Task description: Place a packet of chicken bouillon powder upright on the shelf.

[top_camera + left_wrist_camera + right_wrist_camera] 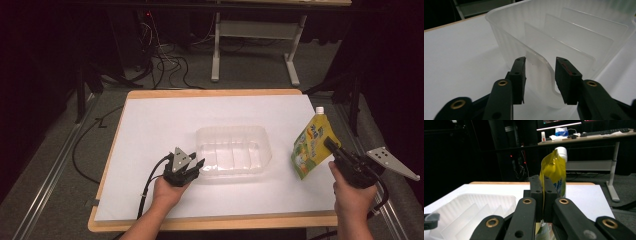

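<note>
Right gripper [332, 146] is clamped flat on a yellow-green plastic spout pouch with a white cap [310, 146]; right gripper view shows the pouch film [554, 173] pinched edge-on between the two black jaws, cap end up, rest of the pouch hanging below; in the high view it's held in the air over the right edge of the white-covered table [150, 130], just right of a clear ribbed plastic tray [235, 150] and apart from it; tray sits mid-table, long side across; left gripper [198, 165] is at the tray's near-left corner; left gripper view has the curved tray rim [546, 72] between the jaws, which stand apart, pads not visibly pressing on it; tray [471, 212] also shows low left of the right gripper [543, 195].
</note>
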{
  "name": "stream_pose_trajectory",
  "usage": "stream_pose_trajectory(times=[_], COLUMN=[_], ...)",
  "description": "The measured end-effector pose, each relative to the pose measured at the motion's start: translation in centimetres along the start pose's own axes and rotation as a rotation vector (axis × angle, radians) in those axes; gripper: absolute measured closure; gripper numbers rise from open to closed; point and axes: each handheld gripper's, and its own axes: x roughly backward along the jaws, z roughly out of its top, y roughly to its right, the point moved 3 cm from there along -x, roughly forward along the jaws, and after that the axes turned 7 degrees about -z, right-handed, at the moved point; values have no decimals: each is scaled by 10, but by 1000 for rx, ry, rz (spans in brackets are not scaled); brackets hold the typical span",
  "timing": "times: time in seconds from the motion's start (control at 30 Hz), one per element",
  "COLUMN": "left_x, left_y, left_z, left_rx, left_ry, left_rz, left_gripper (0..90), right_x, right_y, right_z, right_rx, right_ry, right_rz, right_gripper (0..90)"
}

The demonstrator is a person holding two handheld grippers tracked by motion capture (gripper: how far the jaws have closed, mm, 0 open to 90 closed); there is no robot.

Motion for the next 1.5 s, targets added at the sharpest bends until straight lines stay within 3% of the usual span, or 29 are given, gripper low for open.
stream_pose_trajectory(times=[0.13,0.37,0.4,0.5,0.57,0.7,0.87,1.07,1.5], left_x=[6,14,15,18,18,21,20,21,14], left_y=[0,5,5,3,3,1,-1,-1,3], left_z=[1,1,1,0,1,1,-2,-2,-6], left_rx=[0,-18,-15,45,48,54,67,66,44], left_ry=[13,33,34,64,71,83,66,71,41], left_rz=[-5,-26,-23,-38,-39,-19,-40,-46,-60], left_gripper=[464,415,407,399,394,322,309,301,297], right_x=[2,5,6,7,6,1,-7,-22,-54], right_y=[-4,-9,-12,-19,-21,-38,-52,-82,-121], right_z=[5,13,16,24,27,39,48,62,56], right_rx=[-5,-20,-28,-16,-18,-4,-8,0,0], right_ry=[19,48,59,73,80,103,109,124,87], right_rz=[17,40,51,67,77,110,146,207,273], right_gripper=[900,900,900,900,900,900,900,900,900])
